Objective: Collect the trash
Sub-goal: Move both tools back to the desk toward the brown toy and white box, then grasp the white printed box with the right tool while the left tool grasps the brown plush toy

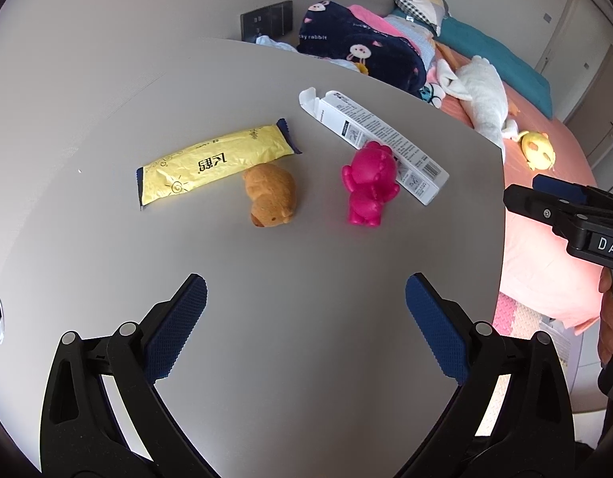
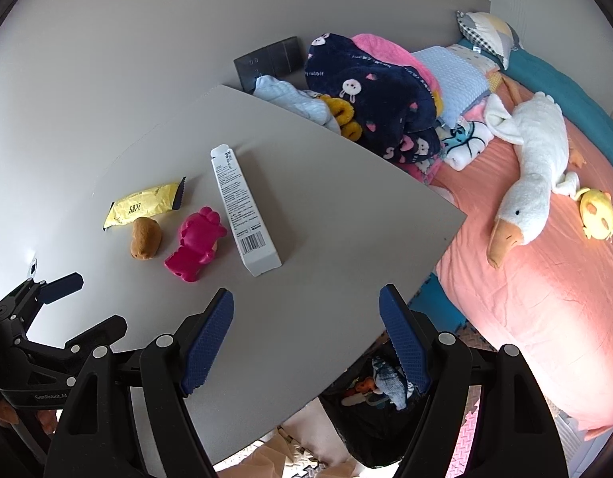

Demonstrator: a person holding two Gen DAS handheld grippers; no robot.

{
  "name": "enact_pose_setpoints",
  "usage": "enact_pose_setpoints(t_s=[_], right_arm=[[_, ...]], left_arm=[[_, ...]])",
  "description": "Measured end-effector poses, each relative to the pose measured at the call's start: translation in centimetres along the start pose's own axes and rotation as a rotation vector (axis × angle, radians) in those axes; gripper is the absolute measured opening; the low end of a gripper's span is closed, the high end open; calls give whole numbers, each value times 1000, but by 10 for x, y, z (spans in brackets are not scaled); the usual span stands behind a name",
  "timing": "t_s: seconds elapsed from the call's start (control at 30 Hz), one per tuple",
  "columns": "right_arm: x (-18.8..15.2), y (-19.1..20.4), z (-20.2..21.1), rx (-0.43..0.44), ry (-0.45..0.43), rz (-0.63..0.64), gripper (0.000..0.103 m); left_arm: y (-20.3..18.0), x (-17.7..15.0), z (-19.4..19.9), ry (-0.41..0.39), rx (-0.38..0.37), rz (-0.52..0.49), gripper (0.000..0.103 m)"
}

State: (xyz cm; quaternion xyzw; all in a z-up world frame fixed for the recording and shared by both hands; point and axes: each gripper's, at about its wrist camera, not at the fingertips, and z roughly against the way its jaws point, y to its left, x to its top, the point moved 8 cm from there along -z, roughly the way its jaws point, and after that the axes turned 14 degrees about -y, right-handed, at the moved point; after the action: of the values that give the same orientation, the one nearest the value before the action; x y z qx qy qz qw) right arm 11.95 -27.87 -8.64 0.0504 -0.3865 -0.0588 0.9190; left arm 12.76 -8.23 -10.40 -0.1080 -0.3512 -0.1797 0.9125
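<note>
Two trash items: yellow wrapper (image 1: 216,165) and white carton (image 1: 376,141), both flat on the desk (image 1: 266,279), untouched
Non-trash on desk: brown plush toy (image 1: 270,195) and pink figure (image 1: 369,183), lying between the two trash items
Yellow wrapper, position: ahead and to the left of the left hand-held gripper (image 1: 306,326); far left of the right hand-held gripper (image 2: 306,342)
Yellow wrapper, long axis: runs crosswise in the left wrist view, dark crimped end toward the carton; brown plush toy touches or nearly touches its near edge
White carton, position: ahead and slightly left of the right hand-held gripper, barcode end nearest; ahead and to the right of the left one
White carton, long axis: points roughly away from the right hand-held gripper, open flap at the far end; pink figure lies just beside its left flank
Left hand-held gripper, state: released, jaws wide, nothing between the pads
Right hand-held gripper, state: released, jaws wide, nothing between the pads
Nearer hand, judged: left for the wrapper, right for the carton
Approach, judged: carton wants jaws set across its narrow width, clear of the pink figure
Bin: dark bag (image 2: 370,418) of clutter below the desk edge, under the right hand-held gripper; likely drop point
</note>
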Motion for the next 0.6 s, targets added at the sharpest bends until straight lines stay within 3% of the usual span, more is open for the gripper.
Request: enact_pose_setpoints(t_s=[0.23, 0.4, 0.6], right_arm=[[1, 20, -29, 13, 46, 38, 76], [-1, 27, -54, 6, 93, 70, 63], [2, 34, -75, 5, 115, 102, 62]], left_arm=[[18, 6, -11, 9, 1, 7, 84], [26, 10, -20, 9, 10, 12, 77], [30, 14, -31, 17, 8, 31, 76]])
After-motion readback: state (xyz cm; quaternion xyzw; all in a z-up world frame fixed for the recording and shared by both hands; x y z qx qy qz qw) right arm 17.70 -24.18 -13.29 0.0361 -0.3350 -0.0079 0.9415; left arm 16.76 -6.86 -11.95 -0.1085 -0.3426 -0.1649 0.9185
